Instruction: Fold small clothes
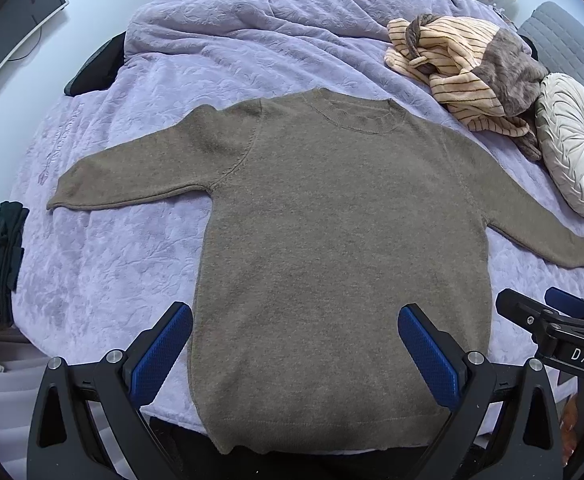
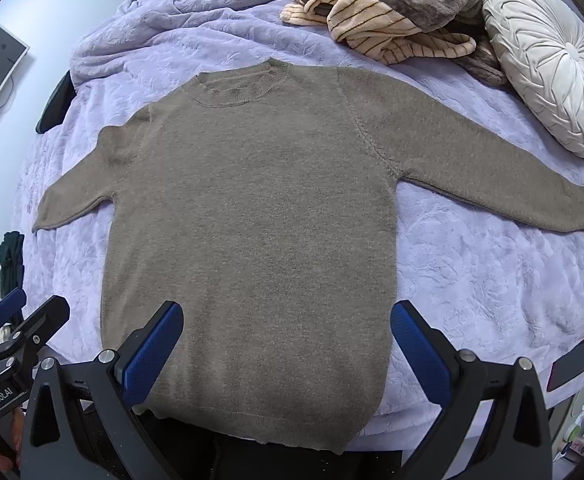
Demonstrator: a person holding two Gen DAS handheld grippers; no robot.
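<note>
A brown knit sweater (image 1: 332, 240) lies flat, face up, on the lilac bedspread (image 1: 111, 260), both sleeves spread out, collar away from me, hem hanging over the near bed edge. It also shows in the right wrist view (image 2: 251, 220). My left gripper (image 1: 296, 316) is open and empty above the sweater's lower part. My right gripper (image 2: 287, 316) is open and empty above the same lower part, slightly to the right. The right gripper also shows at the right edge of the left wrist view (image 1: 552, 320). The left gripper shows at the left edge of the right wrist view (image 2: 15, 320).
A crumpled striped peach and brown garment (image 1: 472, 68) lies at the far right of the bed, next to a round white pleated cushion (image 1: 576, 144). Dark folded clothes (image 1: 5, 256) sit off the bed's left side. A monitor (image 1: 15, 24) stands far left.
</note>
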